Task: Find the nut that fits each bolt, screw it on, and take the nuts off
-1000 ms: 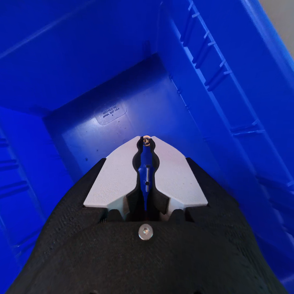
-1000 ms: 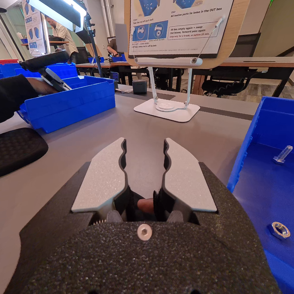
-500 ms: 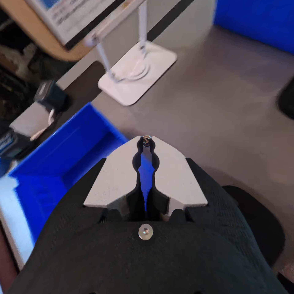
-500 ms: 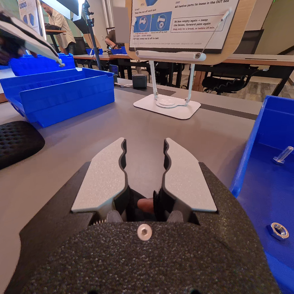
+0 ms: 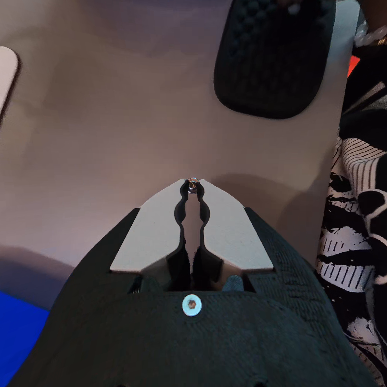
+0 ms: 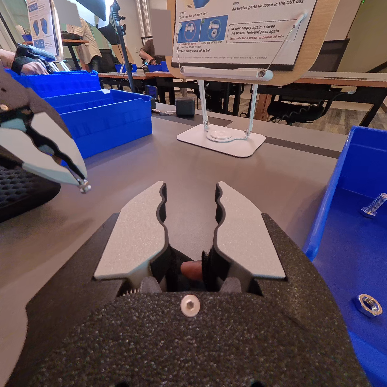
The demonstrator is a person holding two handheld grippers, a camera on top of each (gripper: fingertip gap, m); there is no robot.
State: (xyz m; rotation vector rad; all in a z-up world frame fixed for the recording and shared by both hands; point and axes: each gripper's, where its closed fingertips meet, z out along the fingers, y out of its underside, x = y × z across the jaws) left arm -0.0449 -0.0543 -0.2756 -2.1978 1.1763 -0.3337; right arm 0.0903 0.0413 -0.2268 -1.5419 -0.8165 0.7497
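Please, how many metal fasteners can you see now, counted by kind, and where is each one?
Nuts: 2, a small nut pinched at the tips of the left gripper, and a larger nut lying in the blue bin on the right.
Bolts: 1, a bolt lying in the same bin.
Total: 3.
The right gripper is open and holds nothing.

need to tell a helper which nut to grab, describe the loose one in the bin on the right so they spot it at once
Start at the open blue plastic bin on the right side of the grey table. On its floor, at the near end, lies a silver hexagonal steel nut. Unlike the long threaded silver bolt farther back, it is a short flat ring with a hole.
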